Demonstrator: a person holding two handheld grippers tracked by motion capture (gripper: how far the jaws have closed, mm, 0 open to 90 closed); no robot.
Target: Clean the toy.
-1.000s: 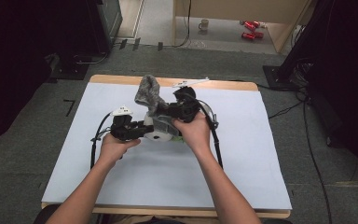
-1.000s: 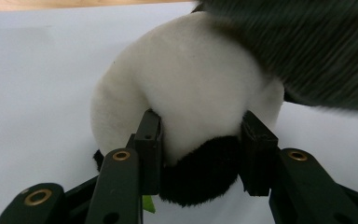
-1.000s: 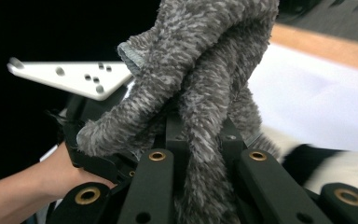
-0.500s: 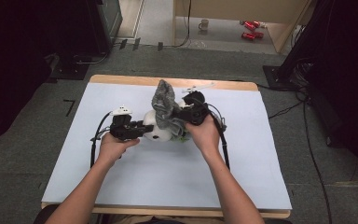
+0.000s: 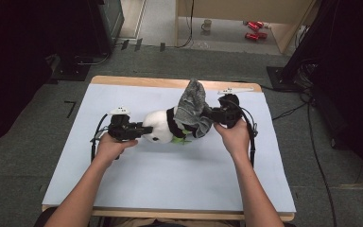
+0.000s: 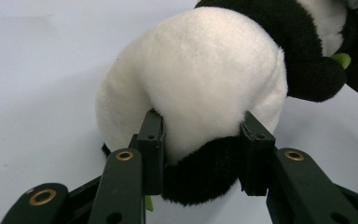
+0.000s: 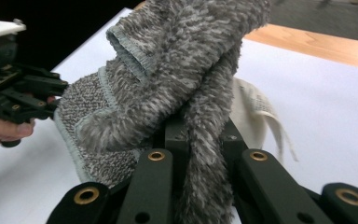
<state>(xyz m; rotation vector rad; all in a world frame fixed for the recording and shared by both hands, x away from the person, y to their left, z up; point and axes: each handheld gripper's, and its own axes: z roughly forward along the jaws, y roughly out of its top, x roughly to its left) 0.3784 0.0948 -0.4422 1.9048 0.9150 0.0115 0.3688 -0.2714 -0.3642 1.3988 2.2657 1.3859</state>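
A black-and-white panda plush point(image 5: 160, 126) lies on its side on the white table cover point(image 5: 170, 179). From the left, my left gripper point(image 5: 144, 129) is shut on the panda. In the left gripper view its jaws point(image 6: 204, 129) squeeze the panda's point(image 6: 200, 79) white and black fur from both sides. A fuzzy grey cloth point(image 5: 192, 105) stands up over the panda's right end. My right gripper point(image 5: 210, 115) is shut on the cloth. In the right gripper view the grey cloth point(image 7: 177, 60) is pinched between the jaws of that gripper point(image 7: 200, 128) and hides the panda.
A white knit piece point(image 7: 257, 112) hangs behind the grey cloth. The table's wooden far edge point(image 5: 142, 82) lies close behind the panda. Black cables loop around both grippers. On the floor beyond the table are a mug point(image 5: 207, 24) and red items point(image 5: 252, 29).
My right gripper has carried the grey cloth to the right and a little down, which uncovers more of the panda. The left gripper has stayed where it was on the panda.
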